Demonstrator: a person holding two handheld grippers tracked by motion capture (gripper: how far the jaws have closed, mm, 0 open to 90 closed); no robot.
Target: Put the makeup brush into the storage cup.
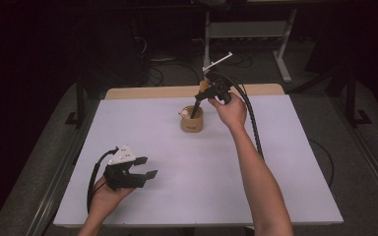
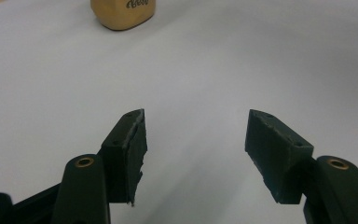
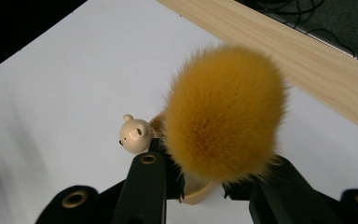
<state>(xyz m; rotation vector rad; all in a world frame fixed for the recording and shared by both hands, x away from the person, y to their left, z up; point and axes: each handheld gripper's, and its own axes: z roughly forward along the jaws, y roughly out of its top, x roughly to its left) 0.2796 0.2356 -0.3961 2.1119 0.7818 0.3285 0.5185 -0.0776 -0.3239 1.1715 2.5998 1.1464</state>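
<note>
White sheeting covers the table (image 1: 275, 162), with a strip of bare pale wood (image 1: 177, 92) showing along its far edge and dark floor, cables and metal table legs beyond.

Near the middle of the far half stands a small tan cup (image 1: 192, 120). A little bear's head (image 3: 135, 134) sits on the cup's rim, on its left side in the high view.

The right gripper (image 1: 197, 101) is held above the cup, tilted so that its jaws point down and to the left into the cup's mouth. The right hand (image 1: 231, 110) grasps it from the right, and its black cable (image 1: 253, 123) loops back toward the near right. The right gripper view shows its two black jaws drawn in close on the stem of a brush, just below the brush's fluffy orange head (image 3: 223, 112). That head fills the space above the jaws and hides the stem, so I cannot tell how deep the brush stands in the cup, whose rim lies right under the jaws.

The left gripper (image 1: 145, 172) lies low over the near left part of the table, well apart from the cup, and is held by the left hand (image 1: 106, 194). Its jaws point to the right and stand wide, with nothing but the white surface between its pads (image 2: 133, 149). In the left gripper view the cup sits far off at the upper left.
</note>
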